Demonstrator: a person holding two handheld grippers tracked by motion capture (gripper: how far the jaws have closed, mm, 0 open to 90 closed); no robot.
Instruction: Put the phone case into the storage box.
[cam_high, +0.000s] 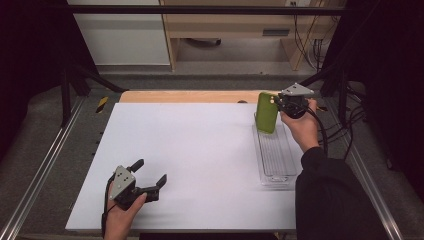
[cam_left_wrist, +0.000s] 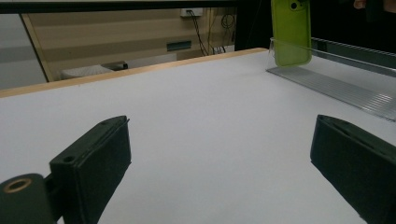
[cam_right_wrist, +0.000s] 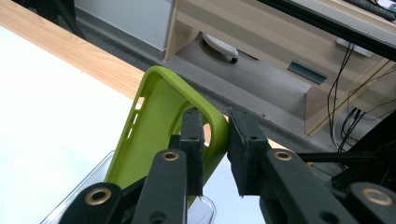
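The lime-green soft rubber phone case (cam_high: 267, 112) hangs upright in the high view, pinched at its top corner by the right gripper (cam_high: 278, 102), its lower end down in the far end of the long clear ribbed plastic tray (cam_high: 275, 165) that runs back toward the person's sleeve. I judge the step in hand to be either lowering the case into the tray or lifting it out; the frames do not tell which. If it is going in, the next move calls for tipping it flat along the tray before letting go. The left gripper (cam_high: 150, 176) rests on the white tabletop (cam_high: 200, 150) far off to that tool's left, jaws spread with nothing between them.

In the left gripper view the two black pads stand wide apart over bare white table, and the case (cam_left_wrist: 291, 32) hangs ahead and to the right above the tray (cam_left_wrist: 336, 84); its top is cut off by the frame, as is the hand holding it.

In the right gripper view the jaws are clenched on the case's (cam_right_wrist: 154, 135) rim, one pad inside the shell, one outside. The tray's corner (cam_right_wrist: 205, 205) peeks below the jaws. Whether the case's bottom edge touches the tray floor is hidden behind the gripper.
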